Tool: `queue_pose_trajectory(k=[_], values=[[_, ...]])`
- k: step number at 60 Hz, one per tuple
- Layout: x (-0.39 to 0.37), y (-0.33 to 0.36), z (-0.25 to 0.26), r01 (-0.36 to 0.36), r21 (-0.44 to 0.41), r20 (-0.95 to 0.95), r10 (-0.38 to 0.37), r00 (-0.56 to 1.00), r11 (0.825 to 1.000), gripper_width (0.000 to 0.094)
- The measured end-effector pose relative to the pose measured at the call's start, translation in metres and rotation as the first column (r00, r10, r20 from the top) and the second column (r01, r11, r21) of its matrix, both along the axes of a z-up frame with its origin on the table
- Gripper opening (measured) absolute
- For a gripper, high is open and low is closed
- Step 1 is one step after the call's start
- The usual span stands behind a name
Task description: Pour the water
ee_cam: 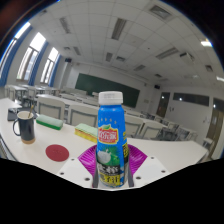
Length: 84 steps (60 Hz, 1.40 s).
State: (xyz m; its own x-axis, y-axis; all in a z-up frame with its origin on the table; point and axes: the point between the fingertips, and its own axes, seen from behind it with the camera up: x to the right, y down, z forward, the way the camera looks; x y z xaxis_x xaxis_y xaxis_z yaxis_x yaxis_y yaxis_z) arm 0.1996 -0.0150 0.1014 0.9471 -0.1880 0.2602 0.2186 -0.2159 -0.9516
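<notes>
A bottle (111, 135) with a blue cap, a blue and red label above and a green label below stands upright between my gripper's (111, 163) two fingers. Both magenta pads (88, 157) press against its lower sides, so the gripper is shut on the bottle. Its base is hidden below the fingers. A dark green mug (24, 126) with a white inside stands on the white table (40, 160) to the left, beyond the fingers. A red round coaster (57, 153) lies on the table between the mug and the bottle.
This is a classroom with rows of white desks (60, 105) and a dark blackboard (105, 88) on the far wall. Windows (35, 60) are on the left. A yellow-green flat object (84, 131) lies on the table behind the bottle.
</notes>
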Motion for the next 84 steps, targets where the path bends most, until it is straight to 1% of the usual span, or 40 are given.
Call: queue_pose_trajectory(k=[2, 4, 5, 8, 11, 12, 17, 21, 24, 25, 26, 29, 32, 35, 37, 38, 46, 47, 49, 53, 55, 56, 57, 60, 61, 62, 64, 66, 67, 68, 70, 71, 74, 75, 76, 78, 80, 81, 82, 84], values=[[-0.014, 0.008, 0.009, 0.003, 0.003, 0.136, -0.004, 0.991, 1.0, 0.0399], [-0.029, 0.012, 0.027, -0.008, -0.006, 0.275, 0.009, 0.961, 1.0, 0.0398], [-0.036, 0.01, 0.041, -0.012, -0.02, 0.351, 0.018, 0.936, 1.0, 0.0398], [-0.061, 0.019, 0.062, -0.021, -0.041, 0.539, 0.04, 0.842, 0.999, 0.0397], [-0.087, 0.029, 0.082, -0.041, -0.078, 0.695, 0.084, 0.715, 0.996, 0.0397], [-0.094, 0.034, 0.08, -0.041, -0.08, 0.742, 0.087, 0.664, 0.996, 0.0396], [-0.138, 0.045, 0.097, -0.034, -0.135, 0.925, 0.138, 0.354, 0.99, 0.0397], [-0.166, 0.056, 0.106, -0.02, -0.149, 0.985, 0.15, 0.086, 0.989, 0.0397], [-0.184, 0.063, 0.11, -0.017, -0.15, 0.987, 0.149, -0.067, 0.988, 0.0396], [-0.19, 0.069, 0.111, -0.016, -0.185, 0.976, 0.182, -0.121, 0.983, 0.0396], [-0.187, 0.073, 0.112, -0.021, -0.166, 0.976, 0.161, -0.145, 0.986, 0.0398], [-0.203, 0.073, 0.113, -0.004, -0.15, 0.943, 0.142, -0.3, 0.989, 0.0397], [-0.216, 0.076, 0.113, -0.011, -0.147, 0.904, 0.13, -0.408, 0.989, 0.0398], [-0.225, 0.077, 0.108, -0.009, -0.151, 0.875, 0.13, -0.466, 0.988, 0.0399], [-0.229, 0.068, 0.114, -0.001, -0.174, 0.855, 0.151, -0.497, 0.985, 0.0397], [-0.223, 0.082, 0.11, -0.006, -0.179, 0.861, 0.154, -0.485, 0.984, 0.0399], [-0.217, 0.076, 0.109, 0.015, -0.182, 0.857, 0.166, -0.488, 0.983, 0.0397], [-0.22, 0.076, 0.108, 0.022, -0.172, 0.857, 0.16, -0.49, 0.985, 0.0398], [-0.215, 0.086, 0.108, 0.02, -0.185, 0.863, 0.172, -0.476, 0.983, 0.0399], [-0.211, 0.087, 0.112, 0.004, -0.173, 0.894, 0.159, -0.42, 0.985, 0.04], [-0.208, 0.089, 0.113, -0.01, -0.166, 0.924, 0.152, -0.35, 0.986, 0.0405], [-0.211, 0.072, 0.115, -0.018, -0.15, 0.938, 0.137, -0.319, 0.988, 0.0405], [-0.206, 0.088, 0.115, -0.033, -0.172, 0.952, 0.157, -0.263, 0.985, 0.0405], [-0.195, 0.092, 0.115, -0.064, -0.156, 0.987, 0.154, -0.04, 0.986, 0.0403], [-0.192, 0.084, 0.114, -0.068, -0.123, 0.99, 0.127, 0.066, 0.99, 0.0404], [-0.187, 0.086, 0.114, -0.081, -0.106, 0.979, 0.118, 0.167, 0.991, 0.0404], [-0.181, 0.088, 0.109, -0.114, -0.073, 0.925, 0.11, 0.364, 0.991, 0.0407], [-0.177, 0.088, 0.104, -0.145, -0.038, 0.829, 0.112, 0.548, 0.989, 0.0414], [-0.181, 0.074, 0.11, -0.156, 0.007, 0.788, 0.091, 0.609, 0.988, 0.0415], [-0.177, 0.088, 0.105, -0.178, -0.005, 0.721, 0.127, 0.682, 0.984, 0.0415], [-0.173, 0.084, 0.09, -0.186, 0.026, 0.53, 0.144, 0.835, 0.982, 0.0414], [-0.174, 0.084, 0.084, -0.201, 0.038, 0.448, 0.163, 0.879, 0.979, 0.0415], [-0.182, 0.089, 0.068, -0.244, 0.068, 0.22, 0.224, 0.95, 0.967, 0.0416], [-0.184, 0.077, 0.068, -0.236, 0.114, 0.148, 0.219, 0.964, 0.965, 0.0415], [-0.193, 0.091, 0.055, -0.263, 0.087, 0.104, 0.254, 0.962, 0.961, 0.0416], [-0.195, 0.089, 0.047, -0.285, 0.086, 0.0, 0.286, 0.958, 0.955, 0.0416], [-0.195, 0.092, 0.039, -0.29, 0.085, -0.073, 0.296, 0.952, 0.953, 0.0416], [-0.203, 0.092, 0.02, -0.284, 0.097, -0.11, 0.294, 0.949, 0.954, 0.0416], [-0.197, 0.094, 0.022, -0.285, 0.076, -0.121, 0.293, 0.948, 0.955, 0.0416], [-0.192, 0.095, 0.018, -0.283, 0.064, -0.147, 0.29, 0.946, 0.957, 0.0416]])
